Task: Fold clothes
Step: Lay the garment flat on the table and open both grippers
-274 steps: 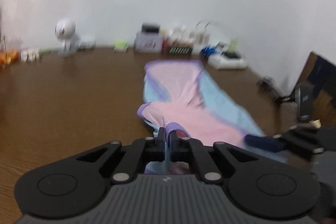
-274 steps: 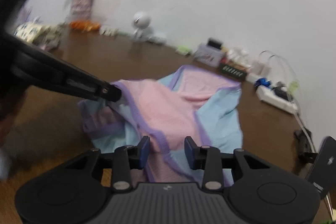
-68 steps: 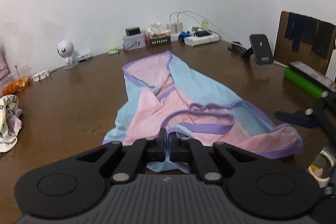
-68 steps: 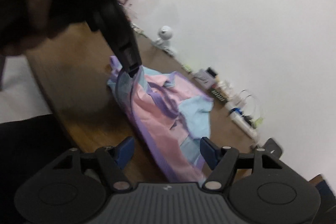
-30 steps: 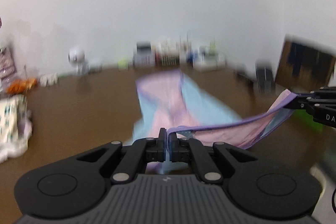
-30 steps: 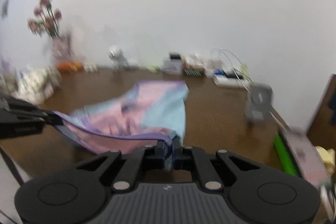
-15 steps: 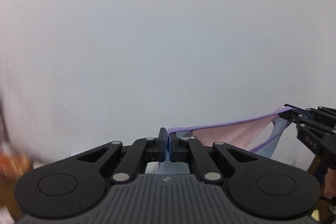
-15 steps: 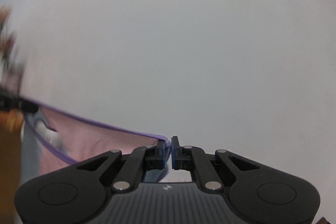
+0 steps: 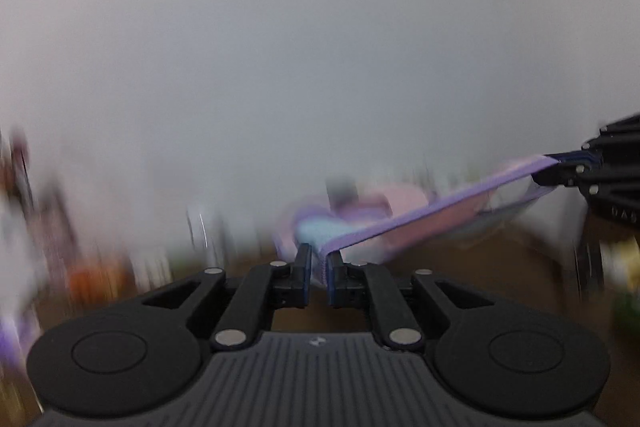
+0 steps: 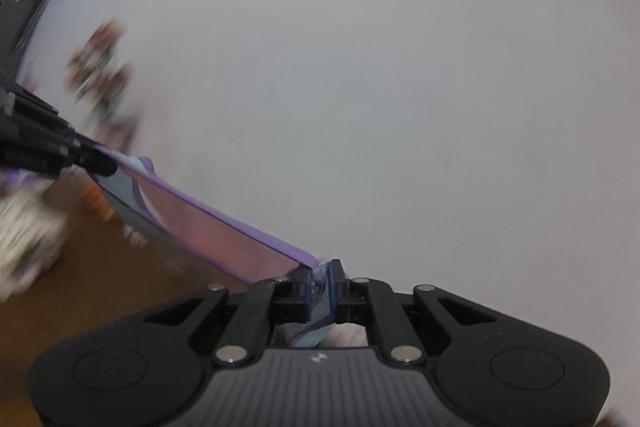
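The left gripper (image 9: 318, 267) is raised and points forward, its jaws pinched nearly together on a purple-edged hem. The right gripper (image 10: 320, 281) is likewise lifted, jaws clamped on the opposite end of that hem. Each sees the other off to its side, well apart, at about the same height.

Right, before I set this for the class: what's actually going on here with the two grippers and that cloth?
A person is folding clothes with a handheld gripper in each hand. The left gripper and the right gripper are each shut on one end of a pink and blue garment with purple trim. Its top edge is stretched taut between them, above the brown table. The views are blurred, so the rest of the garment and the background clutter are hard to make out.
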`<state>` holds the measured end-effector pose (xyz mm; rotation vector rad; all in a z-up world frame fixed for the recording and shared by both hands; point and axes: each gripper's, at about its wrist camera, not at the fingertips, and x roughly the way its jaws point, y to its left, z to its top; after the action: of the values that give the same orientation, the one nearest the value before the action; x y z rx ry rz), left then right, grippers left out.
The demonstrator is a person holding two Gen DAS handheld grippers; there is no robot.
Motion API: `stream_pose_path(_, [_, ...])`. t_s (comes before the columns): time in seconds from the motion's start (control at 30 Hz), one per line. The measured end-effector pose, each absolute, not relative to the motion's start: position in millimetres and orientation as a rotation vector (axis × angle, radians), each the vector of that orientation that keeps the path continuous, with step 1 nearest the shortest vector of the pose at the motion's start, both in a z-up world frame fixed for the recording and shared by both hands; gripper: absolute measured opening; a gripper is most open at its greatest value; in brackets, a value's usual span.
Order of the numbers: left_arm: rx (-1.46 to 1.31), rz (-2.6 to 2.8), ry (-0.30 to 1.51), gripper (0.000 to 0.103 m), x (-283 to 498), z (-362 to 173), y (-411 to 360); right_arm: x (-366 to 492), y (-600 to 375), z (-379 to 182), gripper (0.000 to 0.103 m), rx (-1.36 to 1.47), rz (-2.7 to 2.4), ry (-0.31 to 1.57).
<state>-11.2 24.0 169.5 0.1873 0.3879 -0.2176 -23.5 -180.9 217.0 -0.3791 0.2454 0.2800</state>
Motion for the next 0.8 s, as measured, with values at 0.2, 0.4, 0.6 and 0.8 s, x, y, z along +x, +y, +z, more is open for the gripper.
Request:
stream_pose_path(0.2, [0.005,-0.29,0.702,0.067,-111.3,30.4,63.2,-121.0,-185.2,66.8,0.013,-0.301,0.499,0.574])
stream_pose_path(0.4, [-0.163,-0.385,0.614,0.087,-145.7,63.2,106.8,-196.8,-232.5,88.0,0.072,-0.112,0.625,0.484])
stream_pose_path(0.6, [0.007,-0.452,0.608,0.073,-50.8,62.0,53.8,-102.9,-227.3,72.0,0.053,-0.171,0.375,0.517])
stream_pose_path(0.8, [0.124,-0.491,0.716,0.059,17.3,26.9,22.0,-37.5,-226.4,48.3,0.044,-0.101,0.406,0.614])
